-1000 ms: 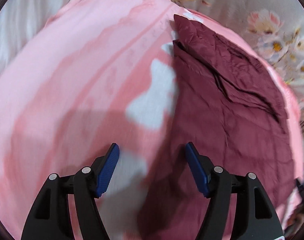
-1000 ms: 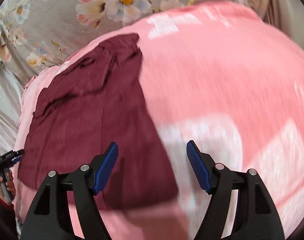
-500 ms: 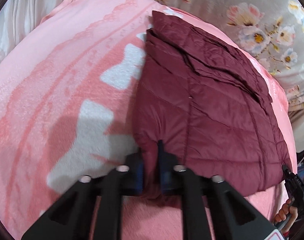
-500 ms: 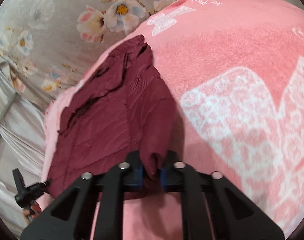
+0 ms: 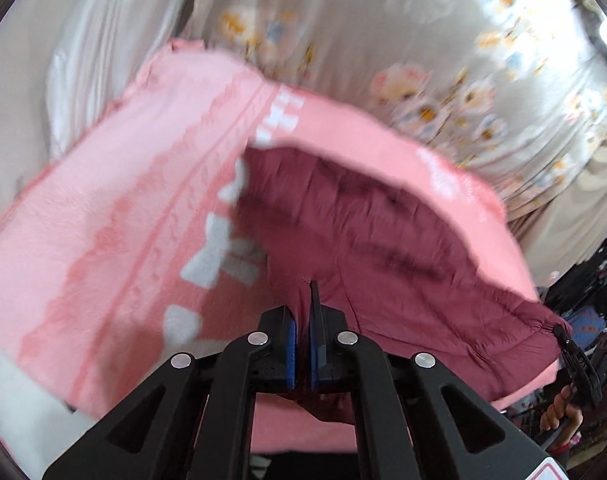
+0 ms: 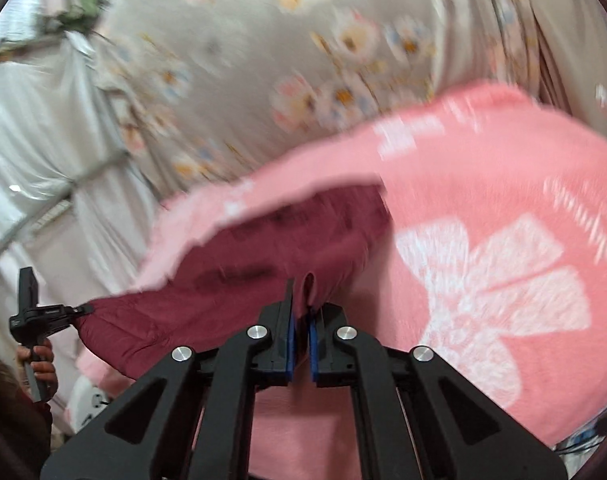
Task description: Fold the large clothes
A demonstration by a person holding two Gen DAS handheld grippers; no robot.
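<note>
A maroon quilted jacket (image 5: 383,240) lies partly folded on a pink blanket (image 5: 103,220). My left gripper (image 5: 302,320) is shut on the jacket's near left hem corner and holds it raised off the blanket. My right gripper (image 6: 301,316) is shut on the jacket's (image 6: 263,264) near right hem corner, also lifted. Each view shows the other gripper pinching the far corner of the stretched hem: the right one (image 5: 559,330) at the right edge of the left wrist view, the left one (image 6: 77,311) at the left edge of the right wrist view. The far part of the jacket still rests on the blanket.
The pink blanket with white flower shapes (image 6: 503,280) covers a bed. A grey floral curtain (image 5: 423,60) hangs behind it. White draped fabric (image 6: 35,140) stands to the left in the right wrist view. Dark clutter (image 5: 583,300) sits beyond the bed's right edge.
Both grippers went from open over the jacket's hem to shut on its corners, then lifted them up and back, raising the near hem off the blanket.
</note>
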